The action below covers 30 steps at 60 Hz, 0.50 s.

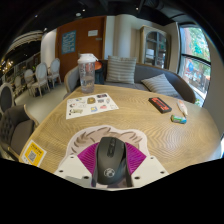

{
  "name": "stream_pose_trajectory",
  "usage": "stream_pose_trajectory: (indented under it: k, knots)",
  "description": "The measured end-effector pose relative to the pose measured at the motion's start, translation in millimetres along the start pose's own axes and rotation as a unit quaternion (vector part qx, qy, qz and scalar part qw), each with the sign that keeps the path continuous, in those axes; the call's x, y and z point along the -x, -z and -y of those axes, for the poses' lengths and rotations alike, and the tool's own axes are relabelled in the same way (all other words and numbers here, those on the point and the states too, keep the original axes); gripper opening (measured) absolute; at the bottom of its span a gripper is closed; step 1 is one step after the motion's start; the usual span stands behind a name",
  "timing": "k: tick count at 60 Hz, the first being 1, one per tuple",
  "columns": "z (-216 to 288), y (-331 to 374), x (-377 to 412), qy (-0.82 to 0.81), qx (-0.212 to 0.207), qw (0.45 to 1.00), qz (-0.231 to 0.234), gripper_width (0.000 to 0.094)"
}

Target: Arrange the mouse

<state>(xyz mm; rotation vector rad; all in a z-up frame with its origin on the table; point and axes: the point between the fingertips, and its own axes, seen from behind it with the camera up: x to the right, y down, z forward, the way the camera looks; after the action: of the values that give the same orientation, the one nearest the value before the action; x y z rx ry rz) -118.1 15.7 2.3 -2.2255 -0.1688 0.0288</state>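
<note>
Claw (110, 172): pinching the black mouse (110, 160), a pink pad pressing each flank.
Mouse: over the near edge of the round wooden tabletop (120, 115), seemingly lifted off it.
Far edge: clear cup (88, 72), with a printed sheet (91, 104) just in front.
Right side: dark flat device (159, 103); small green item (179, 118) nearer the rim.
Near-left edge: yellow card (34, 153).
</note>
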Motion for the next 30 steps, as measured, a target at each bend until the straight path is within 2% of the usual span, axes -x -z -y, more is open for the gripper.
stream_pose_trajectory:
  k: [4, 11, 12, 16, 17, 19, 23, 30]
  knots:
    - [-13, -8, 4, 0.018, 0.019, 1.000, -0.012, 0.0416]
    - [-11, -5, 1, 0.065, 0.004, 0.998, -0.016, 0.0509]
    - [-10, -3, 3, 0.069, 0.001, 0.998, -0.011, 0.0539]
    - [-4, 7, 1, 0.070, -0.015, 0.997, 0.001, 0.0833]
    - [-3, 10, 0, 0.067, -0.021, 0.997, 0.001, 0.0878]
    - [-1, 18, -6, 0.062, -0.032, 0.998, -0.004, 0.0838]
    - [-2, 39, -13, 0.059, -0.046, 0.997, -0.005, 0.0854]
    - [-10, 86, -15, 0.048, -0.080, 0.995, 0.025, 0.0854]
